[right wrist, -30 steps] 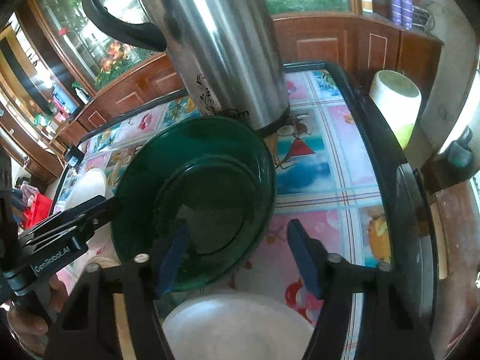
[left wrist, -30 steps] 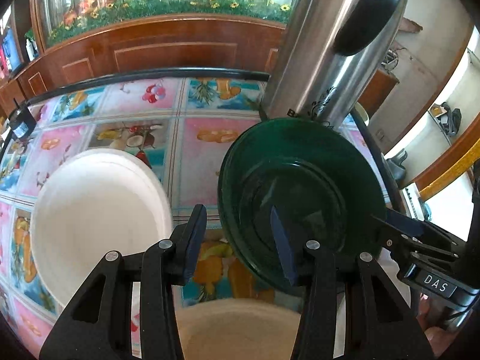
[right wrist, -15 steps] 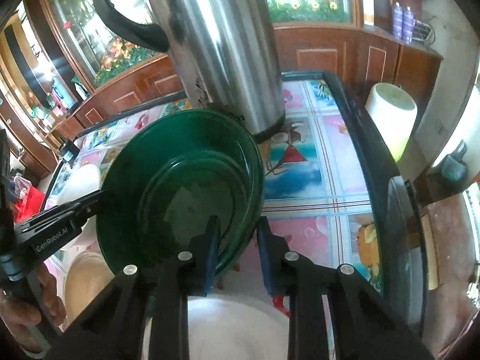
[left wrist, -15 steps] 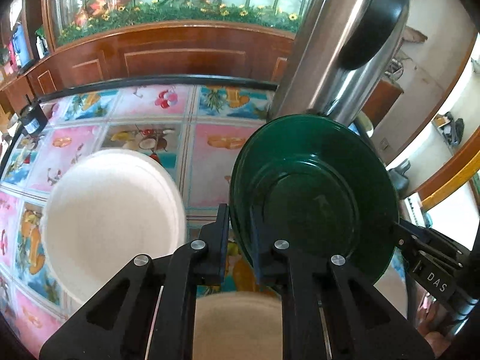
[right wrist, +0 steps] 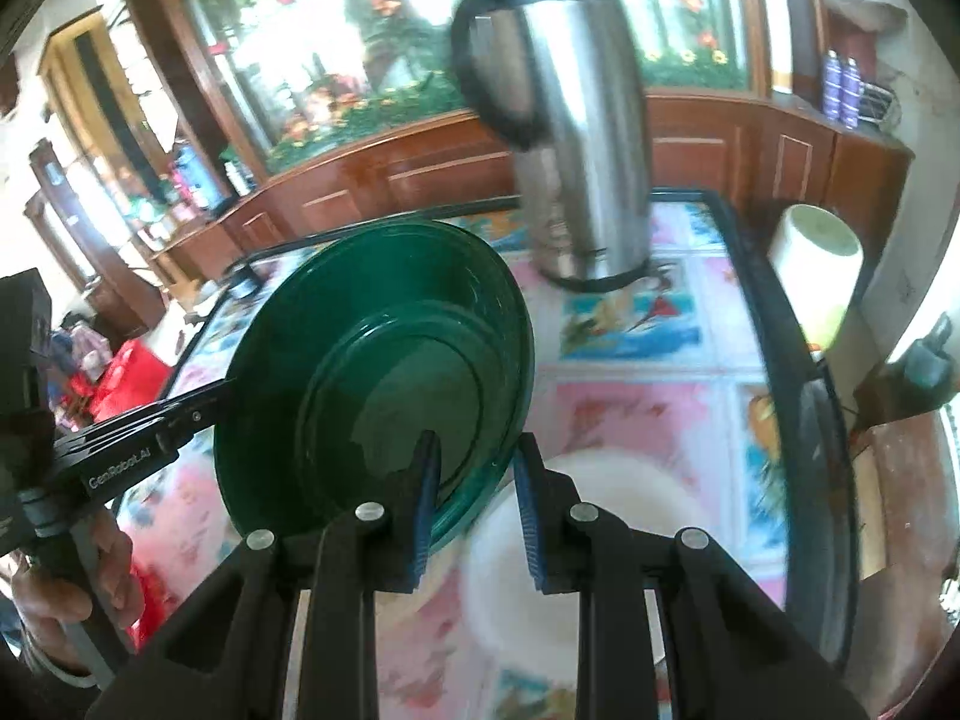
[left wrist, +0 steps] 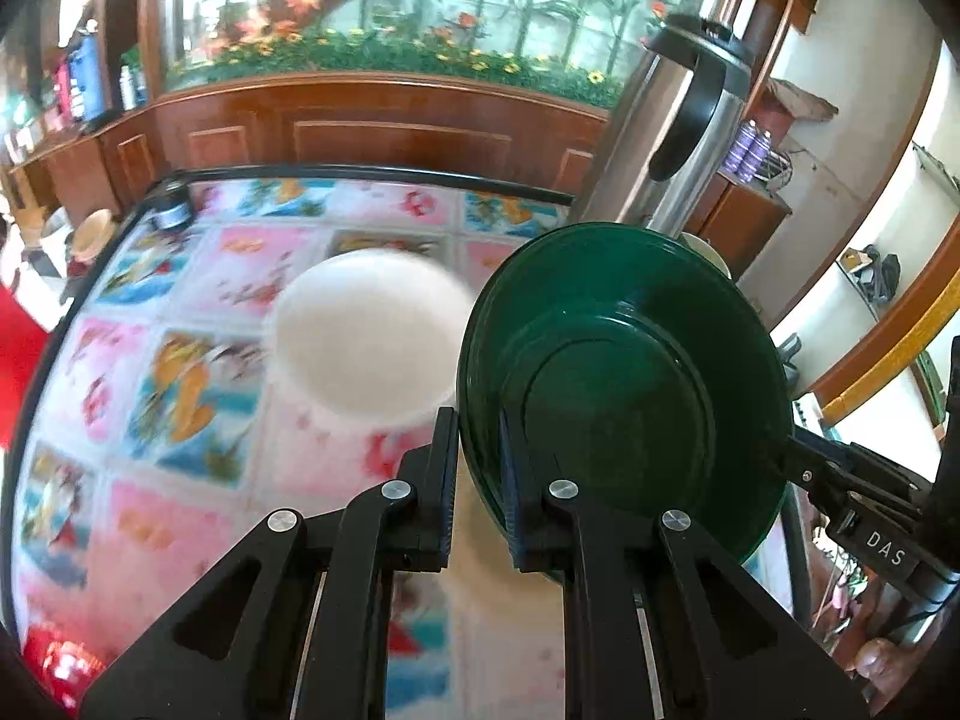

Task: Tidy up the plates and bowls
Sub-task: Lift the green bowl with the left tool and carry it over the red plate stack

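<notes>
A dark green deep plate (left wrist: 624, 396) hangs tilted above the table, held by both grippers at opposite rims. My left gripper (left wrist: 478, 480) is shut on its left rim; in the left wrist view the right gripper (left wrist: 840, 480) bites the far right rim. From the right wrist view, my right gripper (right wrist: 477, 498) is shut on the near rim of the green plate (right wrist: 372, 390), and the left gripper (right wrist: 150, 444) clamps the rim at left. A white bowl (left wrist: 360, 330) sits on the table left of the plate. A white plate (right wrist: 606, 546) lies under my right gripper.
A tall steel thermos jug (right wrist: 576, 150) stands at the far right of the colourful fruit-print table (left wrist: 180, 360). A white cup (right wrist: 816, 264) stands beyond the table's right edge. A small dark jar (left wrist: 171, 213) sits at the far left corner. A hand (right wrist: 66, 588) holds the left gripper's handle.
Both grippers went from open to shut on the green plate's rim. They then lifted it up and back from the thermos, which now looks farther away.
</notes>
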`<state>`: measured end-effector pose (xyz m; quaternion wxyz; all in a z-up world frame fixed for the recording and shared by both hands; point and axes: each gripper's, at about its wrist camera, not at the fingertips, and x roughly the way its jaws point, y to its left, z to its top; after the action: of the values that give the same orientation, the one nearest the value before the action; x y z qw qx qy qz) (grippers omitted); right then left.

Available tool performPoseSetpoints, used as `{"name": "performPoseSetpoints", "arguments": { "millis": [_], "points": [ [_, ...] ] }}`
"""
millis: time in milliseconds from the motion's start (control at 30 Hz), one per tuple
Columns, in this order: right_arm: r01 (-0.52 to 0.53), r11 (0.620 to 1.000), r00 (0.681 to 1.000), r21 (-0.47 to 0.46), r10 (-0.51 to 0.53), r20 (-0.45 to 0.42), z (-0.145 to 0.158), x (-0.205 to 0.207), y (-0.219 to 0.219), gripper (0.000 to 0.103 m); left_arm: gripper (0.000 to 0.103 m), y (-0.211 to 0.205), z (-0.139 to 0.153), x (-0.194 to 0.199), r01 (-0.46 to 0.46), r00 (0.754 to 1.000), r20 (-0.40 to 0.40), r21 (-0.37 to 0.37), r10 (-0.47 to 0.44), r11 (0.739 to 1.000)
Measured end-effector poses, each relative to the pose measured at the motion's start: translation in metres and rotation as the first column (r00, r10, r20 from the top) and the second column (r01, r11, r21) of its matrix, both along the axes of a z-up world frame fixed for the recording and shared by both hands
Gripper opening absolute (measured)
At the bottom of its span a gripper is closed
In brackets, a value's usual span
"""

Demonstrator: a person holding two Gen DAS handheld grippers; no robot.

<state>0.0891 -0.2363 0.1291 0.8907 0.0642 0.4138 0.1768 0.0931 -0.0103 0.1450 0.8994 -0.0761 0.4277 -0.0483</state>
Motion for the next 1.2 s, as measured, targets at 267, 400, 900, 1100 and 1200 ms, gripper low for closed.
{"name": "performPoseSetpoints", "arguments": {
  "millis": [267, 400, 900, 1100, 1200],
  "points": [
    [-0.117, 0.993, 0.993, -0.001, 0.117, 0.011, 0.001, -0.054, 0.055, 0.025, 0.013, 0.055, 0.002, -0.089, -0.082, 0.996, 0.035, 0.027, 0.081, 0.996],
    [-0.166, 0.986, 0.986, -0.003, 0.166, 0.023, -0.003, -0.078, 0.083, 0.027, 0.013, 0.085, -0.002, -0.133, -0.136, 0.989, 0.060, 0.049, 0.133, 0.990],
    [-0.329, 0.944, 0.944, 0.028, 0.329, -0.014, -0.034, -0.132, 0.172, 0.027, 0.013, 0.174, -0.027, -0.222, -0.297, 0.954, 0.047, 0.016, 0.296, 0.955],
    [-0.352, 0.936, 0.936, 0.021, 0.352, -0.027, -0.036, -0.139, 0.186, 0.027, 0.013, 0.186, -0.030, -0.230, -0.312, 0.949, 0.039, -0.002, 0.312, 0.950],
    [-0.356, 0.934, 0.934, 0.018, 0.357, -0.026, -0.034, -0.142, 0.190, 0.028, 0.013, 0.189, -0.029, -0.234, -0.314, 0.949, 0.036, -0.006, 0.314, 0.949]
  ]
}}
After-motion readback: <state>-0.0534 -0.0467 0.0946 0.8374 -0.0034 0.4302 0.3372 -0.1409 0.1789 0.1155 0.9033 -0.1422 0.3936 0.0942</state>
